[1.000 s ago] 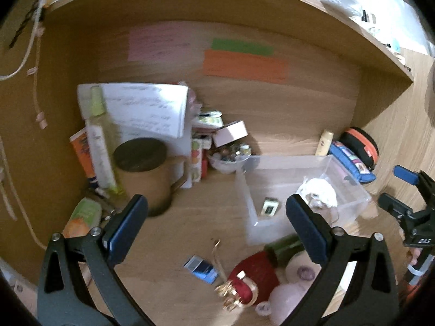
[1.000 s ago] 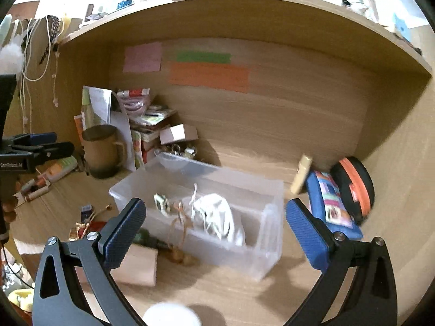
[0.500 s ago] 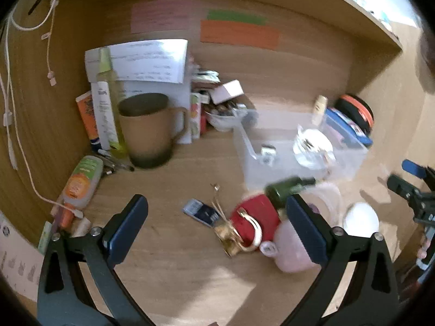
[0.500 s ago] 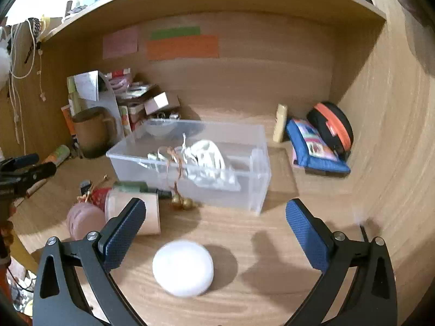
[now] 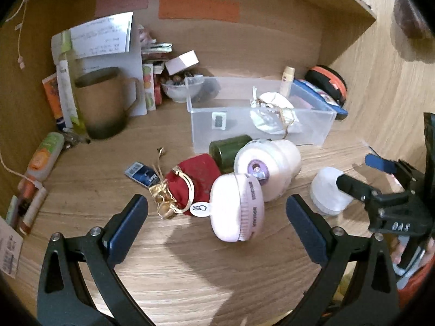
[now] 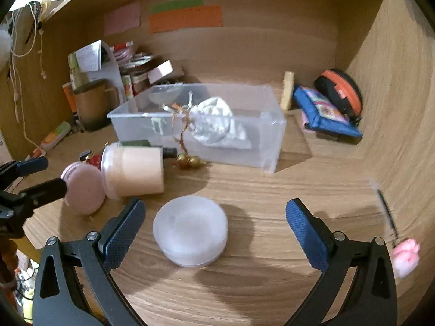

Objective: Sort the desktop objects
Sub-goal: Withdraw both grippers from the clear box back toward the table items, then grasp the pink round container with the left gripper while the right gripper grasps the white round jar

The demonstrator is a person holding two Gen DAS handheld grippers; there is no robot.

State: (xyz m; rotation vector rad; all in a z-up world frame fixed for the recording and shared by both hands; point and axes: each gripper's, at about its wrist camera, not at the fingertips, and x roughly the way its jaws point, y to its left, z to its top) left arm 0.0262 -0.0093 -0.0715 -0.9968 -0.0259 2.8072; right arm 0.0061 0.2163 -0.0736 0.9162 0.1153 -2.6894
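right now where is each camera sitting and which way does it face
Left wrist: on the left gripper, looking forward and down at the pink jar and red pouch; own open fingers and the right gripper show.
Right wrist: on the right gripper, facing the frosted round container; own open fingers and the left gripper's tips show.
Shared: clear bin, brown mug.

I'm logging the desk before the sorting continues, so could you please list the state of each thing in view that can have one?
left gripper: open, empty.
right gripper: open, empty, over the white round jar.
white round jar: upright, lid on.
clear bin: open-topped, holding a white pouch.
peach jar: on its side, lid on.
pink container: tipped on edge, closed.
brown mug: upright.
red pouch: lying flat.
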